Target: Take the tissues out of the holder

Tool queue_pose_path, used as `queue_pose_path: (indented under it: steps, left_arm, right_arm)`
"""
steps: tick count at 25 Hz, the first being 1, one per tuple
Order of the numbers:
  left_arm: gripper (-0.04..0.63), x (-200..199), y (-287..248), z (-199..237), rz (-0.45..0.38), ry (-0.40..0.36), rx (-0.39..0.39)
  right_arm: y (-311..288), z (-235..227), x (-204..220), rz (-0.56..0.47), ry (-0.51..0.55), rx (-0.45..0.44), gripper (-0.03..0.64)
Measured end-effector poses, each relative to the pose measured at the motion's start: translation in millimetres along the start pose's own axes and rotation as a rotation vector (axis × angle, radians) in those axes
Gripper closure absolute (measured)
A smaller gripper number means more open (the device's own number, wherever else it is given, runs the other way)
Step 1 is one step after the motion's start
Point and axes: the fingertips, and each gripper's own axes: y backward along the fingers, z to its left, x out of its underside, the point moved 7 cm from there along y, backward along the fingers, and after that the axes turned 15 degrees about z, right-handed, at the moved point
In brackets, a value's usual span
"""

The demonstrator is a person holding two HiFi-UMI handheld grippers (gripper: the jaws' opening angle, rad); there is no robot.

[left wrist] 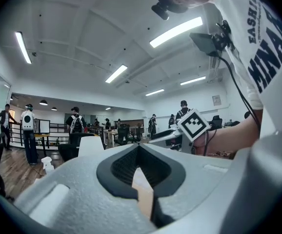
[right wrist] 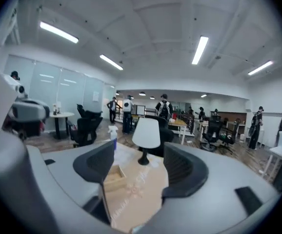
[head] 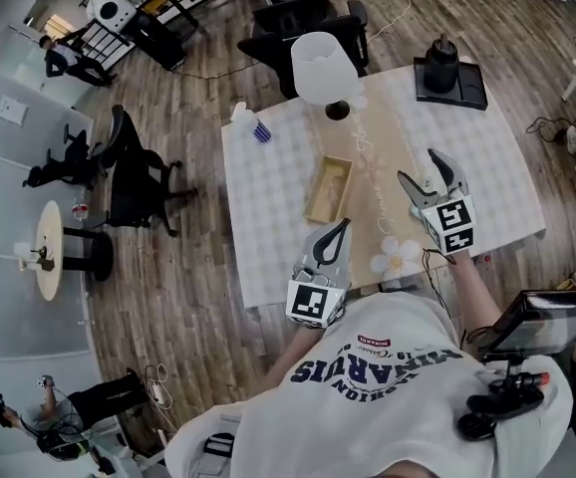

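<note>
Open office, wood floor; white-clothed counter (head: 268, 217) with a tan runner (head: 383, 167) down its middle. We note the wooden holder (head: 315, 195) mid-counter at the runner's left edge, and white crumpled tissues (head: 396, 255) on the runner by the counter's near edge. Left tool (head: 340, 227) hangs over that near edge, jaws together, gripping nothing. Right tool (head: 423, 172) hangs above the runner, jaws wide apart, empty.

The cloth-covered table (head: 268, 197), with a beige runner (head: 380, 167), carries a wooden holder (head: 328, 189), a white lamp (head: 323, 68), a spray bottle (head: 251, 124), a black tray (head: 470, 90) and a crumpled white wad (head: 398, 256).
</note>
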Motion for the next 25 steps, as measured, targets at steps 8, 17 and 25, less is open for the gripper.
queue_pose_path:
  steps: [8,17,25]
  left_arm:
    - [0.591,-31.6,16.0,2.2,-0.087,0.009,-0.014]
    - [0.592,-31.4,24.2,3.8,-0.097,0.009,-0.037]
    - [0.591,-33.0,30.6,3.3,-0.101,0.014,-0.049]
  right_arm:
    - [64.4,66.3,-53.2,-0.236,0.010,-0.185,0.562]
    - [72.4,87.7,-55.8,-0.290,0.030,-0.304,0.611]
    - [75.1,101.6,-55.1,-0.285,0.063,-0.349,0.611]
